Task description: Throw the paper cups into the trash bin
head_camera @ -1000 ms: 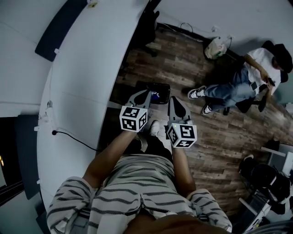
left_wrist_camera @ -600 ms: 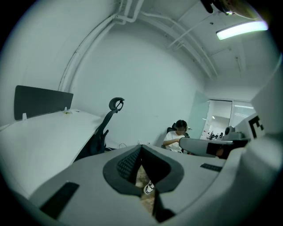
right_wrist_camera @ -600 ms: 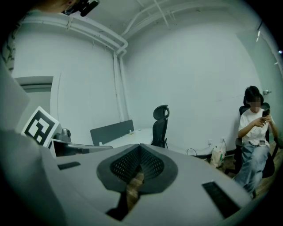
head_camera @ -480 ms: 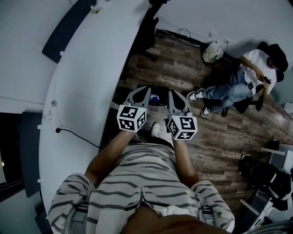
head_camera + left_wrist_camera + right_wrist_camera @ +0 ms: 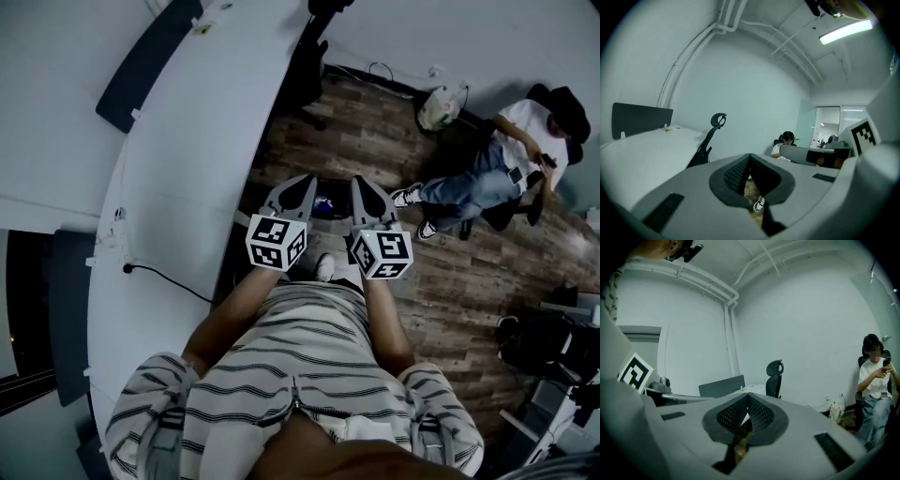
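I'm holding the left gripper [image 5: 306, 182] and right gripper [image 5: 360, 182] closed, both empty, just off the table's [image 5: 187, 141] curved edge. The trash bin [image 5: 328, 202] is sitting beside that edge, with open floor [image 5: 375, 131] beyond.

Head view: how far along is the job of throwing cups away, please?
Done: unclear; no paper cup shows on the long white desk. In hand: nothing; the left tool and right tool are shut and empty, held above a dark container on the wooden floor, probably the bin. Left: no cup is in sight to fetch.
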`<act>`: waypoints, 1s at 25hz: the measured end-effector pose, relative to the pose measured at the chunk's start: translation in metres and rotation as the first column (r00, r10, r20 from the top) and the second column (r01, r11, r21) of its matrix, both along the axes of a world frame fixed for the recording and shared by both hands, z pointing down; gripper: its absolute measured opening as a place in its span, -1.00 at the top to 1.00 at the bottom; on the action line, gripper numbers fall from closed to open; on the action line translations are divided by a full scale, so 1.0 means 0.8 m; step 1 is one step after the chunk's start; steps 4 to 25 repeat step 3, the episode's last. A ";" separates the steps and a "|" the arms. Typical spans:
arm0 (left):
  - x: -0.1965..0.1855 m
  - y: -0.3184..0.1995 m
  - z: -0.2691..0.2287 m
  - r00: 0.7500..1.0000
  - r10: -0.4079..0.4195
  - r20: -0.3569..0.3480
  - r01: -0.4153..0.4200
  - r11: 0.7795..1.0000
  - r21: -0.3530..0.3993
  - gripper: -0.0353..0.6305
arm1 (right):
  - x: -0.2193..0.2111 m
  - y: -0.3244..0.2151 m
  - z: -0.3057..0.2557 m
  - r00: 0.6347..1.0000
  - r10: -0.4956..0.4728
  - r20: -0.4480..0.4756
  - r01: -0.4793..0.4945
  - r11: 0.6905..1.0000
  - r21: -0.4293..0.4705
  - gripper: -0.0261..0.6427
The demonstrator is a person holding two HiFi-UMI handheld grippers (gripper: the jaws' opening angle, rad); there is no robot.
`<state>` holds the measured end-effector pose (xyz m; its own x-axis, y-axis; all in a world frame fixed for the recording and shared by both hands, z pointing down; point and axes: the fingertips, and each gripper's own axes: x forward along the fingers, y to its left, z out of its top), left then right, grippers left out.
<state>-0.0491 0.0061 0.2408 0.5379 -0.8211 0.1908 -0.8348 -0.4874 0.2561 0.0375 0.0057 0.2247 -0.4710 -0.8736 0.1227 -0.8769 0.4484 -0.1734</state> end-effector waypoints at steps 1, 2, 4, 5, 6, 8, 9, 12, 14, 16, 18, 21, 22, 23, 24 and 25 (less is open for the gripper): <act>-0.004 0.000 -0.002 1.000 0.001 0.002 -0.001 1.000 0.006 0.82 | -0.005 -0.001 -0.001 1.000 -0.002 0.002 0.002 1.000 0.002 0.88; -0.008 0.000 -0.004 1.000 0.001 0.006 -0.001 1.000 0.012 0.82 | -0.009 -0.002 -0.002 1.000 -0.004 0.004 0.004 1.000 0.004 0.88; -0.012 0.000 -0.006 1.000 0.001 0.011 -0.001 1.000 0.019 0.82 | -0.014 -0.003 -0.004 1.000 -0.006 0.005 0.006 1.000 0.007 0.88; -0.012 0.000 -0.006 1.000 0.001 0.011 -0.001 1.000 0.019 0.82 | -0.014 -0.003 -0.004 1.000 -0.006 0.005 0.006 1.000 0.007 0.88; -0.012 0.000 -0.006 1.000 0.001 0.011 -0.001 1.000 0.019 0.82 | -0.014 -0.003 -0.004 1.000 -0.006 0.005 0.006 1.000 0.007 0.88; -0.012 0.000 -0.006 1.000 0.001 0.011 -0.001 1.000 0.019 0.82 | -0.014 -0.003 -0.004 1.000 -0.006 0.005 0.006 1.000 0.007 0.88; -0.012 0.000 -0.006 1.000 0.001 0.011 -0.001 1.000 0.019 0.82 | -0.014 -0.003 -0.004 1.000 -0.006 0.005 0.006 1.000 0.007 0.88; -0.012 0.000 -0.006 1.000 0.001 0.011 -0.001 1.000 0.019 0.82 | -0.014 -0.003 -0.004 1.000 -0.006 0.005 0.006 1.000 0.007 0.88; -0.012 0.000 -0.006 1.000 0.001 0.011 -0.001 1.000 0.019 0.82 | -0.014 -0.003 -0.004 1.000 -0.006 0.005 0.006 1.000 0.007 0.88; -0.012 0.000 -0.006 1.000 0.001 0.011 -0.001 1.000 0.019 0.82 | -0.014 -0.003 -0.004 1.000 -0.006 0.005 0.006 1.000 0.007 0.88; -0.012 0.000 -0.006 1.000 0.001 0.011 -0.001 1.000 0.019 0.82 | -0.014 -0.003 -0.004 1.000 -0.006 0.005 0.006 1.000 0.007 0.88; -0.012 0.000 -0.006 1.000 0.001 0.011 -0.001 1.000 0.019 0.82 | -0.014 -0.003 -0.004 1.000 -0.006 0.005 0.006 1.000 0.007 0.88; -0.012 0.000 -0.006 1.000 0.001 0.011 -0.001 1.000 0.019 0.82 | -0.014 -0.003 -0.004 1.000 -0.006 0.005 0.006 1.000 0.007 0.88; -0.012 0.000 -0.006 1.000 0.001 0.011 -0.001 1.000 0.019 0.82 | -0.014 -0.003 -0.004 1.000 -0.006 0.005 0.006 1.000 0.007 0.88; -0.012 0.000 -0.006 1.000 0.001 0.011 -0.001 1.000 0.019 0.82 | -0.014 -0.003 -0.004 1.000 -0.006 0.005 0.006 1.000 0.007 0.88; -0.012 0.000 -0.006 1.000 0.001 0.011 -0.001 1.000 0.019 0.82 | -0.014 -0.003 -0.004 1.000 -0.006 0.005 0.006 1.000 0.007 0.88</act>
